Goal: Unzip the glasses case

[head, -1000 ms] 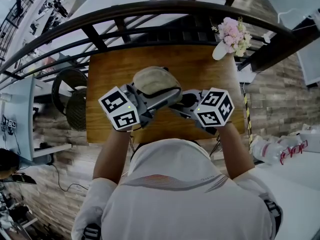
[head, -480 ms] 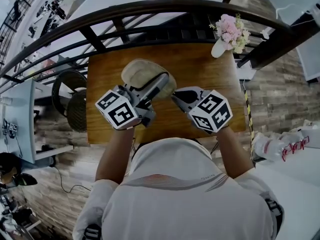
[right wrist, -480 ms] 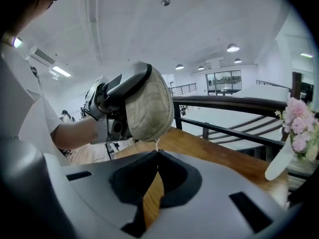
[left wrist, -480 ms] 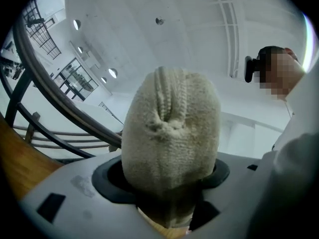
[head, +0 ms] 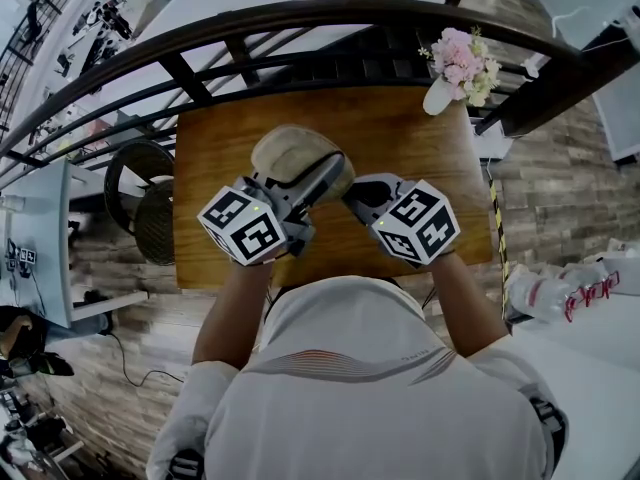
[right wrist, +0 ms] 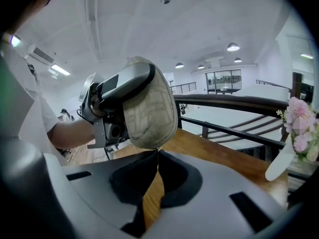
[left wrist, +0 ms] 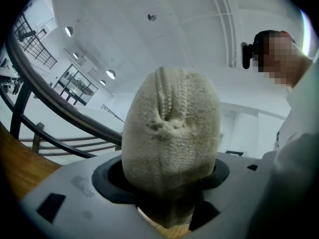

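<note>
Head view: the left claw clamps the one beige glasses case, holding it above the wooden surface, likely to steady it. The right claw, second of two, is pinched tight at the case's lower end, probably on the zip pull, which is too small to confirm.

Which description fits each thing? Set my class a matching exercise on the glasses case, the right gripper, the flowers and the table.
Things:
1. glasses case
2. right gripper
3. flowers
4. table

Descriptions:
A. pink
B. jaws together
C. brown wood
D. beige, clamped in the left gripper

Pairs: 1-D, 2-B, 3-A, 4-C
</note>
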A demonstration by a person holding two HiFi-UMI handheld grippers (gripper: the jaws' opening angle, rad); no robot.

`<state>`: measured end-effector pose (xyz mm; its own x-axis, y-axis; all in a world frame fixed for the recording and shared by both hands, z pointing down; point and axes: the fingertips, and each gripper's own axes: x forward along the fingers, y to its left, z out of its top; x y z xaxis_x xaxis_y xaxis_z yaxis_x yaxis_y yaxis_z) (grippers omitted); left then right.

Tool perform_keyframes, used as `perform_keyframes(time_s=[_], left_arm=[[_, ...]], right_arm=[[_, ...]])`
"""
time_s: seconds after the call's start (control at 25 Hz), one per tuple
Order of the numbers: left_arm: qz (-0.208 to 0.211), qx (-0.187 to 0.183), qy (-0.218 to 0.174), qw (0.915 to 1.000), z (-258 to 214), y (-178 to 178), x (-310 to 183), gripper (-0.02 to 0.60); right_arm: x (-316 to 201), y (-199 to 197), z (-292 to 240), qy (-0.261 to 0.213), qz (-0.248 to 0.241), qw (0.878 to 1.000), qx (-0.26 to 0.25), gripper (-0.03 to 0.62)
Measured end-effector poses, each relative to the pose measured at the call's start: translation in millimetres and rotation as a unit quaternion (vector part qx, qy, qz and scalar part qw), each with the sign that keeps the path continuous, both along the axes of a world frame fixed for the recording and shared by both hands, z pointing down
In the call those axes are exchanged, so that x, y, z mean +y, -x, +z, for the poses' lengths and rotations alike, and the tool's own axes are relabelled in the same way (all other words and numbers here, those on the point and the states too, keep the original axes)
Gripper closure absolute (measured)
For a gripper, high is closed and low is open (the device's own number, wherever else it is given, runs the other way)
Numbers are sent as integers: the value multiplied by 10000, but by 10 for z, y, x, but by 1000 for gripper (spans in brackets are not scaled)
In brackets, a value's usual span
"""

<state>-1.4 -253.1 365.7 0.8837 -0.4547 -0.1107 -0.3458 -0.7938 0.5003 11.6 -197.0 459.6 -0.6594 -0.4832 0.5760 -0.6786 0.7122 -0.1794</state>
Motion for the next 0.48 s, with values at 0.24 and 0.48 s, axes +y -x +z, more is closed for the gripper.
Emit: perform_keyframes(time_s=[0.24,0.48], left_arm=[[-71,-369,-76,9993,94,1,24,277],[26,-603,-7,9982,215,-29,88,290]], right_arm=[[-46,-61,62,-605,32,9940,915,543],[-66,-159,155,-919,38,9835,1557,545]])
